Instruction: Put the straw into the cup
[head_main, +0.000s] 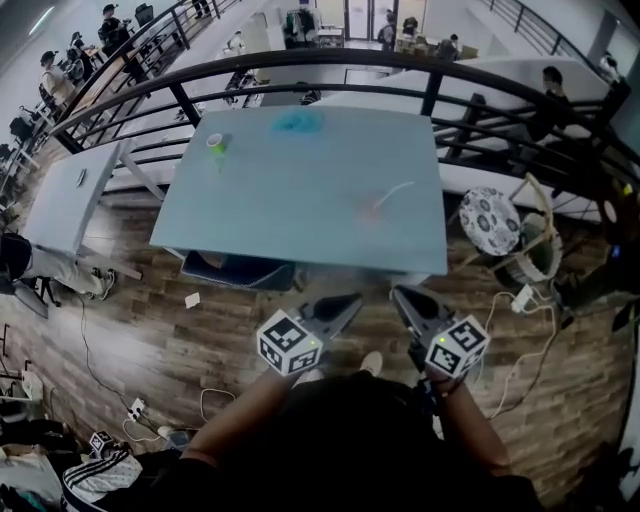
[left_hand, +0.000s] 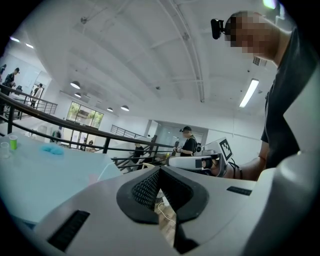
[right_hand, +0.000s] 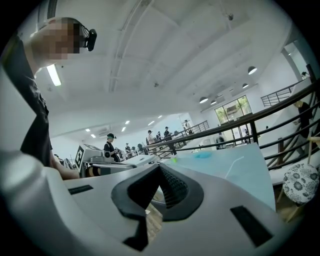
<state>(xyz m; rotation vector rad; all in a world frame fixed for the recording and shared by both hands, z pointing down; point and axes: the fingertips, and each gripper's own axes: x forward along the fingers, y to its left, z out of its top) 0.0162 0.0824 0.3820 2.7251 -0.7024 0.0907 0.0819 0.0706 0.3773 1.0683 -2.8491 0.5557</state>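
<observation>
Both grippers hang short of the tabletop (head_main: 290, 225), over the wooden floor (head_main: 190, 345), pointing toward its near edge. The left gripper (head_main: 346, 300) has its jaws closed tip to tip with nothing between them, and the right gripper (head_main: 402, 293) likewise has its jaws pressed together and empty.

The straw (head_main: 397, 190), thin and white, lies flat on the tabletop, right of centre and toward the near side. Its long axis runs on a slant, from a near-left end with a faint pinkish smudge beside it to a far-right end. It lies straight ahead of the right gripper and a little to the right of the left one, so the right hand is the nearer, though both are well apart from it.

The green cup (head_main: 215, 142) stands upright near the far left corner, well apart from the straw, with a blue crumpled thing (head_main: 298, 122) at the far edge between them.

Judging from this, the pick has not begun. The right jaws would have to open and close across the straw's slanted axis.
</observation>
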